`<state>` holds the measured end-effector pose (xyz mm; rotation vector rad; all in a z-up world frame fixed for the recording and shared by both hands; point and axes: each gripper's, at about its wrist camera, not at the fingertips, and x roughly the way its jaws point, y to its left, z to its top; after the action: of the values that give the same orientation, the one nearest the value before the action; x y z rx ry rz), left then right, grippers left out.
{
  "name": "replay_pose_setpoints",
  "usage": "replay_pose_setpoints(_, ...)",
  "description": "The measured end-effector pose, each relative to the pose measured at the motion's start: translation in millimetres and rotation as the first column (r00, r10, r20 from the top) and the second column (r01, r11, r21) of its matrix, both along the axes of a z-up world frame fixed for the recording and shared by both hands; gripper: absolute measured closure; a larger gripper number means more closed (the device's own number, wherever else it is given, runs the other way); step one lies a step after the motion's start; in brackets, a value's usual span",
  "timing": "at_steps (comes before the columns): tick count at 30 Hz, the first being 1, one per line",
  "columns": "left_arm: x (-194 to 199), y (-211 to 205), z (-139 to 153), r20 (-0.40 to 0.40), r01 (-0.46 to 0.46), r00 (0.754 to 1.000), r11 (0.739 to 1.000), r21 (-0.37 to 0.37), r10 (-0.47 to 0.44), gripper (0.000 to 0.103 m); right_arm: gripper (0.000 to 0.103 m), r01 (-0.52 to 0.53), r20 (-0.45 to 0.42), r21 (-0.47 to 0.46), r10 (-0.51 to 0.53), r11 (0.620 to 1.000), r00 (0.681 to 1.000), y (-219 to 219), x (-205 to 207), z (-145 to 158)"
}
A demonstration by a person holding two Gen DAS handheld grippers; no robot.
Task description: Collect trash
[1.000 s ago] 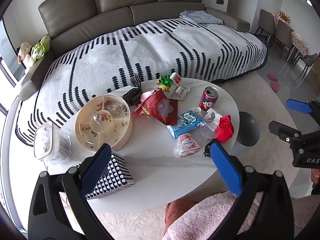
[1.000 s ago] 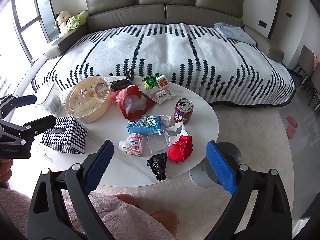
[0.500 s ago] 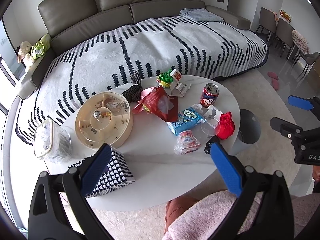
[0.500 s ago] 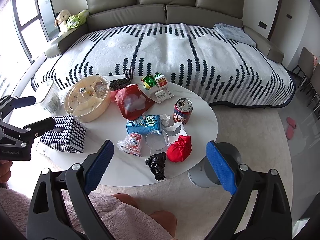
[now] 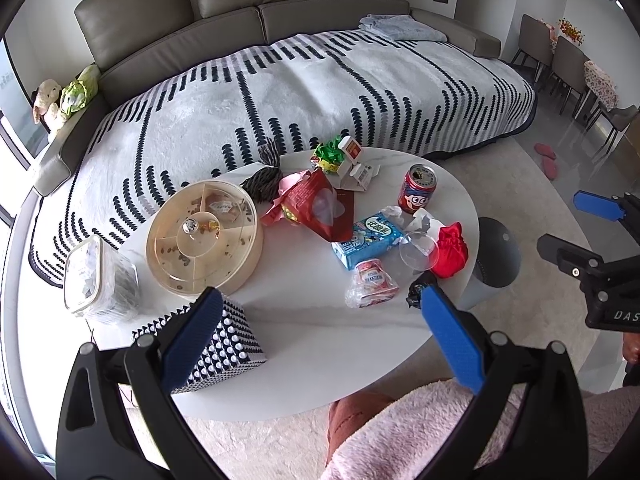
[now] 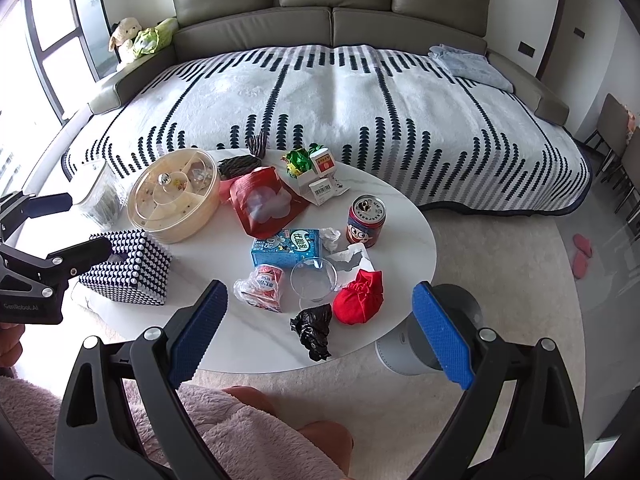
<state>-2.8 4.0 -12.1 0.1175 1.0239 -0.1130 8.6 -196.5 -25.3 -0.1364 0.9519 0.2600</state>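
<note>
Right wrist: one can (image 6: 366, 221), one bin (image 6: 434, 330), two open claws.

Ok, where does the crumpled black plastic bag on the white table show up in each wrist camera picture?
Left wrist view: the crumpled black plastic bag is right of centre, mostly hidden behind the left gripper's blue fingertip.
Right wrist view: it lies in full view, low centre, near the round white table's front edge.
Shared landmark: the red cloth bundle lies close beside it in both.
</note>
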Motion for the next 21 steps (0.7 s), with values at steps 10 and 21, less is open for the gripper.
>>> replay_pose_setpoints(10,-0.4,-3.4,-3.0,-0.007,-0.002,1.0,1.0,-0.001,0.002,0.004,0.013,-0.009,-0.009,0.003,0.009,1.0,1.0,0.6,3.0,-3.0)
replay_pose_setpoints(21,0.3,-3.5,-6.3,-0.014,-0.007,1.0,1.0,-0.004,0.007,0.004,0.013,-0.011,-0.012,0.005,0.011,1.0,1.0,0.6,3.3,-4.2)
